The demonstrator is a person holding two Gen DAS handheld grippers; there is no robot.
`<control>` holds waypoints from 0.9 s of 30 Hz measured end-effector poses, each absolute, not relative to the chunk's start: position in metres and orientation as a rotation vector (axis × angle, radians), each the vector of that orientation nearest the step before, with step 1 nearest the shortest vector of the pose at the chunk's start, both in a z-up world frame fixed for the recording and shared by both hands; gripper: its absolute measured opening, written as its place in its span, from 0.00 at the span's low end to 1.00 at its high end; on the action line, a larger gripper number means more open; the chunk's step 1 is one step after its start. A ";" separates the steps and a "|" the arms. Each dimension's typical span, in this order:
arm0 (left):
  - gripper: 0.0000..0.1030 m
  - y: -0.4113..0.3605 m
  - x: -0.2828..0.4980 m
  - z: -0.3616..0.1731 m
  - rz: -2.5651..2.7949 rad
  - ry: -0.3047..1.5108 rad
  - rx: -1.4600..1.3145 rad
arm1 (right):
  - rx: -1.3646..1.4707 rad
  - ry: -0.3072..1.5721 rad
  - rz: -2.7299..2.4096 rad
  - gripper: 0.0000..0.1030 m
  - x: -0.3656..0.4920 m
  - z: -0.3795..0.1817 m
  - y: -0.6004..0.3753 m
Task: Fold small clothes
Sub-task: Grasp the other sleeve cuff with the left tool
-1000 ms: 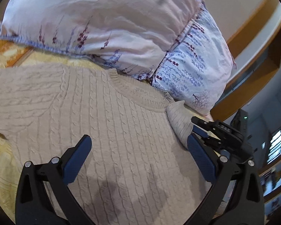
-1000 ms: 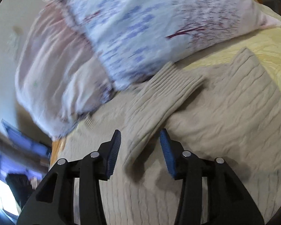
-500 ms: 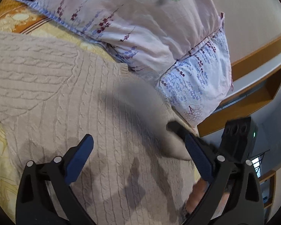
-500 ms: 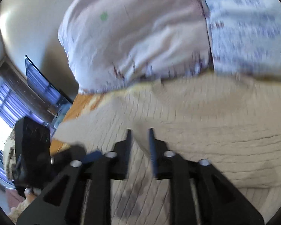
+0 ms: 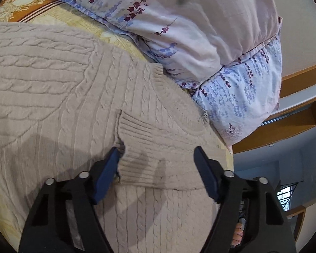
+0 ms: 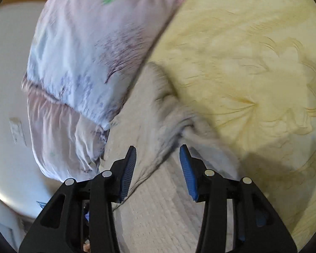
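A beige cable-knit sweater (image 5: 52, 97) lies flat on the bed. One sleeve is folded across its chest, and the ribbed cuff (image 5: 149, 158) lies between the fingers of my left gripper (image 5: 155, 166), which is open and just above it. In the right wrist view my right gripper (image 6: 158, 164) is open and empty over the sweater's bunched shoulder fold (image 6: 174, 126), near the sweater's edge. That view is blurred.
Two floral pillows (image 5: 200, 27) lie along the head of the bed, touching the sweater's collar; they also show in the right wrist view (image 6: 84, 59). The yellow patterned bedspread (image 6: 252, 67) stretches to the right. A wooden headboard shelf (image 5: 301, 113) is behind.
The right gripper carried the sleeve over the sweater's chest, let it go and swung back to the shoulder, now open. The left gripper moved over the laid cuff.
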State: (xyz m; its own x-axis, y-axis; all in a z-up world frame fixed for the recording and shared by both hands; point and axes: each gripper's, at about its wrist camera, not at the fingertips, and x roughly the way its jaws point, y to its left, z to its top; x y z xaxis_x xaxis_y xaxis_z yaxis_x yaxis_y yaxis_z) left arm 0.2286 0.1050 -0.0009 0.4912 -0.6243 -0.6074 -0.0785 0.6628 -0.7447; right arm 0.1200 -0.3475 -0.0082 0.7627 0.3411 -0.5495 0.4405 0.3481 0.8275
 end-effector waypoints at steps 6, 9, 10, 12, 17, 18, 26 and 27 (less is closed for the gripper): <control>0.48 0.104 0.240 -0.006 -0.368 1.033 -0.805 | 1.283 0.717 -0.058 0.40 0.134 -0.023 -0.353; 0.33 0.101 0.247 -0.007 -0.358 1.042 -0.790 | 1.256 0.692 -0.080 0.33 0.138 -0.021 -0.351; 0.27 0.100 0.249 -0.008 -0.357 1.043 -0.777 | 1.240 0.688 -0.091 0.22 0.142 -0.022 -0.348; 0.09 0.096 0.256 -0.007 -0.362 1.044 -0.732 | 1.216 0.671 -0.099 0.12 0.143 -0.020 -0.347; 0.07 0.101 0.265 0.009 -0.335 0.984 -0.626 | 1.087 0.600 -0.176 0.11 0.131 -0.005 -0.334; 0.07 0.101 0.266 0.009 -0.324 0.991 -0.605 | 1.068 0.619 -0.195 0.11 0.132 -0.006 -0.330; 0.38 0.110 0.257 0.011 -0.255 1.066 -0.531 | 0.869 0.694 -0.357 0.32 0.127 0.005 -0.314; 0.44 0.117 0.253 0.015 -0.264 1.056 -0.550 | 0.821 0.680 -0.397 0.34 0.123 0.013 -0.310</control>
State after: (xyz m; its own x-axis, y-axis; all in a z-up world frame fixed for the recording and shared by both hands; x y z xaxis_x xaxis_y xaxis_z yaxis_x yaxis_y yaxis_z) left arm 0.2532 0.1167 0.0150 0.4774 -0.4591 -0.7492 -0.0528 0.8361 -0.5460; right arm 0.1225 -0.3102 0.0130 0.7222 -0.0661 -0.6885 0.5667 0.6273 0.5342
